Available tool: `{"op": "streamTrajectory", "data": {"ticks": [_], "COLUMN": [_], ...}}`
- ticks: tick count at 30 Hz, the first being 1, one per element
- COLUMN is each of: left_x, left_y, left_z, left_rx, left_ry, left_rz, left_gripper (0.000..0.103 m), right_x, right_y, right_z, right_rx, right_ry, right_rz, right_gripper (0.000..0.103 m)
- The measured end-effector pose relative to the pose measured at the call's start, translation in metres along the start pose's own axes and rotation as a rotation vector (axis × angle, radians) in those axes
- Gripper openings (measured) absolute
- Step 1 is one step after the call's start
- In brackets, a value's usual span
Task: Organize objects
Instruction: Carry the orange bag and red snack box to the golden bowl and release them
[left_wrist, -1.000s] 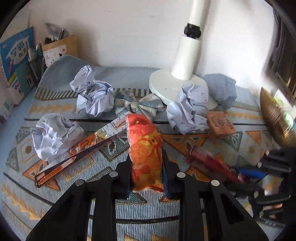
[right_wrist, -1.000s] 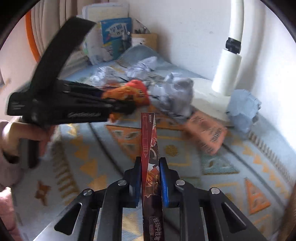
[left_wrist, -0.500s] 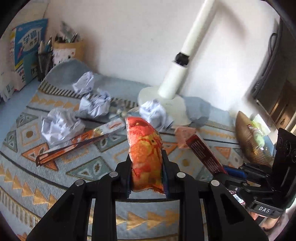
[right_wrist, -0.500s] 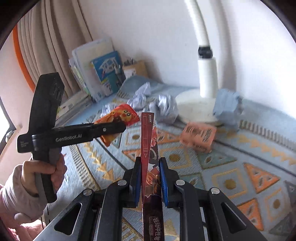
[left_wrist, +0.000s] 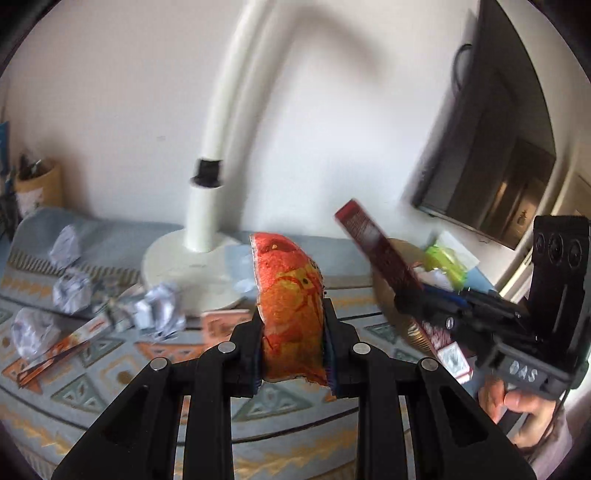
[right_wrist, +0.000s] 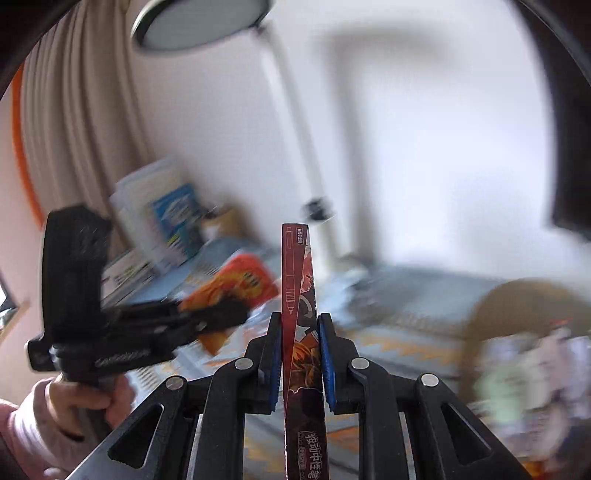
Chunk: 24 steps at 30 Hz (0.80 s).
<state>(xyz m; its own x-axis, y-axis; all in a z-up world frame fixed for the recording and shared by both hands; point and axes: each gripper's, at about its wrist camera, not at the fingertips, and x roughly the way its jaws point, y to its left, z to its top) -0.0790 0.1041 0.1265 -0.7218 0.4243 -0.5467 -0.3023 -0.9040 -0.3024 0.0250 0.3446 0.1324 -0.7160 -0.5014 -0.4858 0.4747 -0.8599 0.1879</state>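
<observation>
My left gripper (left_wrist: 292, 325) is shut on an orange snack bag (left_wrist: 288, 295), held upright above the patterned cloth (left_wrist: 110, 376). My right gripper (right_wrist: 298, 328) is shut on a flat dark-red pen box (right_wrist: 297, 280), standing on edge between its pads. In the left wrist view the right gripper (left_wrist: 413, 299) shows at the right with the red pen box (left_wrist: 376, 247) slanting up from it, over a golden bowl (left_wrist: 388, 291). In the blurred right wrist view the left gripper (right_wrist: 229, 314) and the snack bag (right_wrist: 236, 280) show at the left.
A white lamp (left_wrist: 199, 229) stands at the back of the cloth. Crumpled paper balls (left_wrist: 70, 291), a long orange packet (left_wrist: 62, 347) and a small orange box (left_wrist: 221, 321) lie on the cloth. A pen holder (left_wrist: 37, 184) sits far left. The golden bowl (right_wrist: 517, 306) holds several items.
Both grippers have risen from the cloth with their loads. The right one has swung right toward the golden bowl; the lamp and paper balls now sit lower and further off.
</observation>
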Motion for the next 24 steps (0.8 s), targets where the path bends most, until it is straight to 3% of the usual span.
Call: {"op": "streamTrajectory", "data": {"ticks": [4,13,19,24], "left_x": [0.016,0.054,0.079,0.099], "left_y": [-0.043,-0.142,-0.188,-0.205], "left_z": [0.007,0.01,0.002,-0.006], "left_rx": [0.041,0.14,0.212,0.224], "left_ry": [0.003,0.047,0.094,0.138], "left_rz": [-0.078,-0.257,-0.344,-0.361], "left_gripper": [0.022,0.022,0.022,0.022], "right_x": [-0.04,-0.102,-0.114,-0.105], "right_y": [-0.049,-0.147,-0.193,-0.204], "right_z": [0.008,0.012,0.003,-0.009], "right_rx": [0.085,0.251,0.335,0.335], "right_ry": [-0.057,-0.067,-0.016,0.061], "right_rz": [-0.089,-0.313,-0.425,-0.499], "right_gripper": [0.017,0.017,0.017,0.017]}}
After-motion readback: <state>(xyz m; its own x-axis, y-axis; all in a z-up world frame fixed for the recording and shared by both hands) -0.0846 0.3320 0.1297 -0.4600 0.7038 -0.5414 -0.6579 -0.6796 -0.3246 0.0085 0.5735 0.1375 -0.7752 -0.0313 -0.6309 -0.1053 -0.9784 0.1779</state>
